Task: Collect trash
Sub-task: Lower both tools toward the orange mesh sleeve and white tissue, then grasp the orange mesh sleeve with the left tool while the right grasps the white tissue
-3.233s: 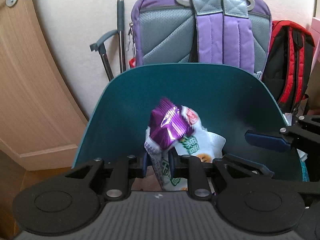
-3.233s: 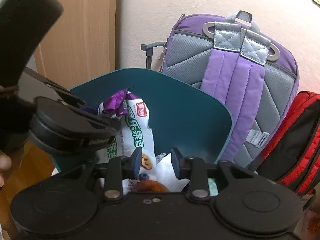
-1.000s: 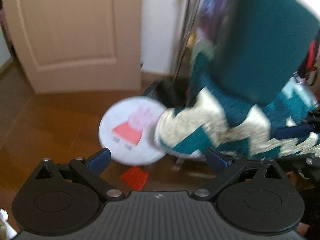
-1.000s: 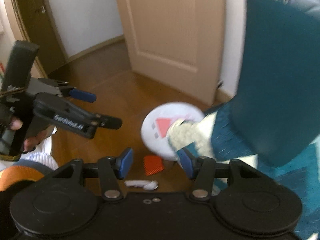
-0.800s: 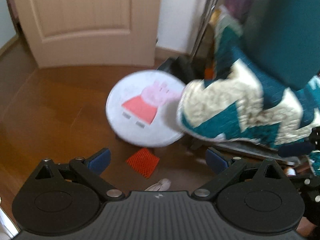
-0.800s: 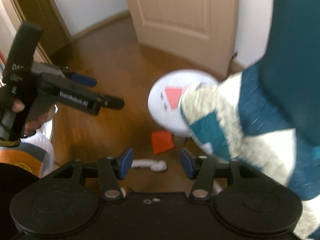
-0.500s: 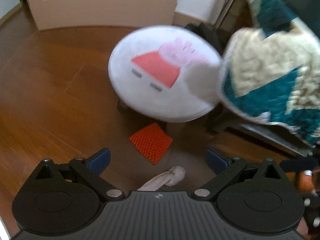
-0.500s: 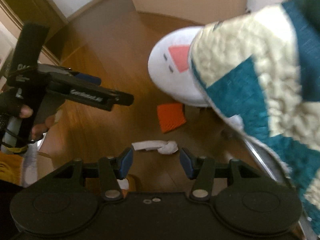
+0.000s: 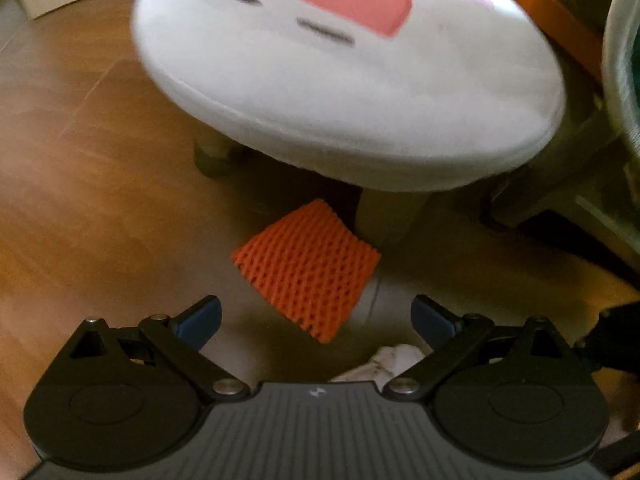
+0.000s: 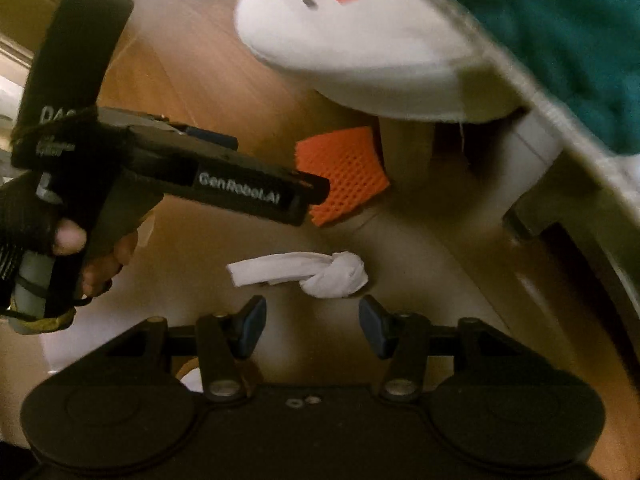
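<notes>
An orange foam net (image 9: 306, 266) lies on the wooden floor by a leg of the round white stool (image 9: 348, 80). My left gripper (image 9: 316, 316) is open and empty, just short of the net. A knotted white tissue (image 10: 316, 272) lies on the floor just ahead of my right gripper (image 10: 312, 324), which is open and empty above it. The tissue's end peeks past the left gripper body (image 9: 394, 358). In the right wrist view the left gripper (image 10: 208, 176) reaches toward the net (image 10: 344, 172).
The stool (image 10: 352, 48) with a pink cartoon print overhangs the net. A teal and cream blanket (image 10: 560, 32) hangs over a chair frame (image 10: 560, 208) on the right. Wooden floor (image 9: 80, 200) stretches to the left.
Both grippers have dropped toward the floor and moved closer to the orange net and the tissue. Earlier the left gripper held snack wrappers over a teal bin; now both are open and empty.
</notes>
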`<state>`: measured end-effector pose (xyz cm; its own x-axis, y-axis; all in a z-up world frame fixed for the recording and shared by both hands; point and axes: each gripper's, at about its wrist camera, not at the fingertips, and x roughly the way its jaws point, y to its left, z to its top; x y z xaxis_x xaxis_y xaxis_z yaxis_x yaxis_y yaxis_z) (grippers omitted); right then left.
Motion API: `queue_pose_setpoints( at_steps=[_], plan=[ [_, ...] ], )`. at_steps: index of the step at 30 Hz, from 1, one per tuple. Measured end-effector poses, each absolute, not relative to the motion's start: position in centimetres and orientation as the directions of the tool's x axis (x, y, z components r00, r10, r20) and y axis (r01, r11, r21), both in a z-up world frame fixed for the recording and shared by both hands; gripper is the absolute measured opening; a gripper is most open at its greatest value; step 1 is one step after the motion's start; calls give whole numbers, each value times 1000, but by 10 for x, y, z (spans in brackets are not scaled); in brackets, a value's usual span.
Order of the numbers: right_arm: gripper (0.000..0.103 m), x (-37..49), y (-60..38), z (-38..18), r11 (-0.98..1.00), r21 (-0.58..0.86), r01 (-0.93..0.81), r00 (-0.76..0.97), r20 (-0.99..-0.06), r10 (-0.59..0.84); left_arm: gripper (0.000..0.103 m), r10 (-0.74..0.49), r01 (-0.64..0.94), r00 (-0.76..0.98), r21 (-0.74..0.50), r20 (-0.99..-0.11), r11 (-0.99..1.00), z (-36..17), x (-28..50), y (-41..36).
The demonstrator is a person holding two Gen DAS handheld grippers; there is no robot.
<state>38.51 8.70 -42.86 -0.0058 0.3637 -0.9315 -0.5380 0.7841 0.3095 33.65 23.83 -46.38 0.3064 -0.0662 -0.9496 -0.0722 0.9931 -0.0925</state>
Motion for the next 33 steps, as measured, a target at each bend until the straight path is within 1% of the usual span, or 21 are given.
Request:
queue_pose_setpoints(
  at_steps=[7,12,15,17,18,19,21,24,25,26,29,30,31,33],
  plan=[
    [51,403,95,-484,823,315,-473,-31,-939,342,101,-39,-12,301,-44,-953,999,-494,345,234],
    [51,409,103,-502,837,312,-449,-31,-942,335,101,-32,0,297,-33,-954,999,-508,352,226],
    [51,409,107,-511,841,293,-455,-33,-949,313,101,-1,-10,297,-4,-955,1000,-515,354,223],
    [50,408,108,-517,842,284,-460,-29,-952,305,97,11,-18,293,6,-956,1000,-520,356,222],
    [50,407,109,-519,840,283,-463,-29,-952,304,91,13,-26,286,5,-958,1000,-522,357,223],
    [49,406,110,-520,839,280,-466,-27,-953,303,87,15,-40,279,4,-960,999,-524,358,223],
    [49,406,114,-525,837,278,-471,-32,-954,298,87,14,-63,276,-4,-961,998,-526,359,225],
    [45,404,115,-527,839,286,-464,-41,-952,302,80,18,-87,279,-6,-960,996,-525,358,227],
    [32,404,116,-529,840,281,-464,-42,-954,295,76,20,-90,282,-5,-959,996,-526,359,226],
    [27,404,117,-530,841,282,-462,-49,-955,293,73,22,-91,286,-4,-958,996,-525,359,225],
    [23,402,117,-530,840,278,-466,-45,-955,292,56,33,-107,293,1,-956,994,-519,359,223],
    [22,402,118,-531,840,275,-468,-42,-956,289,42,33,-111,295,0,-955,994,-518,359,222],
    [21,401,118,-530,841,268,-469,-38,-958,284,32,34,-110,296,1,-955,994,-516,360,222],
    [20,402,118,-528,845,251,-472,-22,-962,274,26,36,-121,284,1,-958,993,-515,360,222]
  ],
)
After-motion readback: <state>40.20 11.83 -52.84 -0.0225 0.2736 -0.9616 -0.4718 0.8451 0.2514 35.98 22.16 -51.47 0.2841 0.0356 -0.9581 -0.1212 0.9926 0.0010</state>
